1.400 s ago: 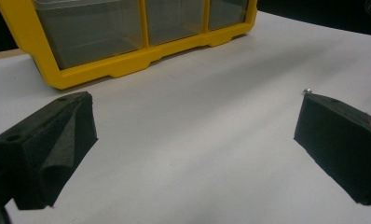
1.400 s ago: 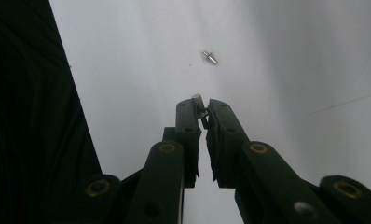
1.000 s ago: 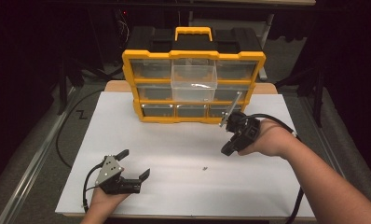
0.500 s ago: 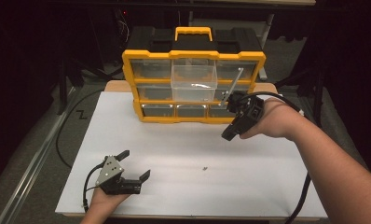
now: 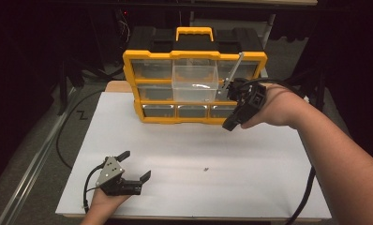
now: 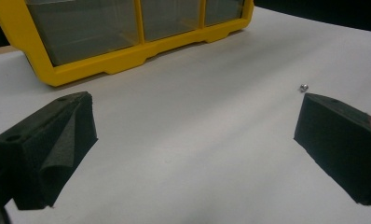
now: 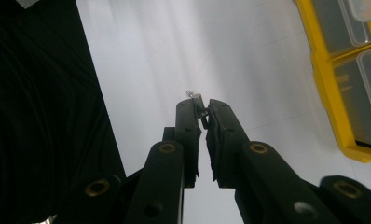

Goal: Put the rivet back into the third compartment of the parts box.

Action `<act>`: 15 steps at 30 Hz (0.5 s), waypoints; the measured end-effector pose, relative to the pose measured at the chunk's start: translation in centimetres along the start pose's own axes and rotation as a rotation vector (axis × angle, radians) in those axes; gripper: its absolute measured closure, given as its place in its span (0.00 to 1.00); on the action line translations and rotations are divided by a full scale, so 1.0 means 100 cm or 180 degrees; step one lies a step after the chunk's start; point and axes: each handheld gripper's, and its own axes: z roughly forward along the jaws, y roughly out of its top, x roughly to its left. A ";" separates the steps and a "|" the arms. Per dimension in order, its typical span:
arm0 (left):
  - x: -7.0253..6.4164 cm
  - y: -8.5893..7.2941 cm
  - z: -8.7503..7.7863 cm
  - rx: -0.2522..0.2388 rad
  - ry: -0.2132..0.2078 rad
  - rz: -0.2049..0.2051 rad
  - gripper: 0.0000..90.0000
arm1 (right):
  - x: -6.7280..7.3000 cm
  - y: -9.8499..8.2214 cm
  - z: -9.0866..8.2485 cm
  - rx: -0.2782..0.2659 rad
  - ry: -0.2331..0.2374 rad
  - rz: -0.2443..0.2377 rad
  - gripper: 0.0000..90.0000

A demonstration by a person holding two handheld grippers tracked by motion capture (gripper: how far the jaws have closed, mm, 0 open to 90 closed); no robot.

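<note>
A yellow and black drawer organizer stands at the back of the white board. Its clear middle drawer is pulled out. My right gripper hovers just right of that drawer, in front of the organizer. In the right gripper view my right gripper is shut on a small metal screw at its tips. My left gripper rests open near the front left edge. A second small screw lies on the board to its right, and in the left gripper view that screw sits just beyond the right jaw.
The white board covers the table top. The organizer's lower row of small drawers is closed. Black cables trail off the board at the left and right. Dark floor surrounds the table.
My right gripper has risen from the board and moved up beside the pulled-out drawer, still shut on the small screw. The left gripper has stayed put.
</note>
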 end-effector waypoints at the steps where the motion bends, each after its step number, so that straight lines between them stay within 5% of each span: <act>1: 0.000 0.000 0.000 -0.0001 -0.0003 -0.0003 0.00 | 0.000 0.001 -0.002 0.0008 -0.0010 -0.0006 0.94; 15: -0.001 0.000 0.000 -0.0011 -0.0020 -0.0005 0.00 | -0.002 0.020 -0.032 0.0016 -0.0111 -0.0055 0.94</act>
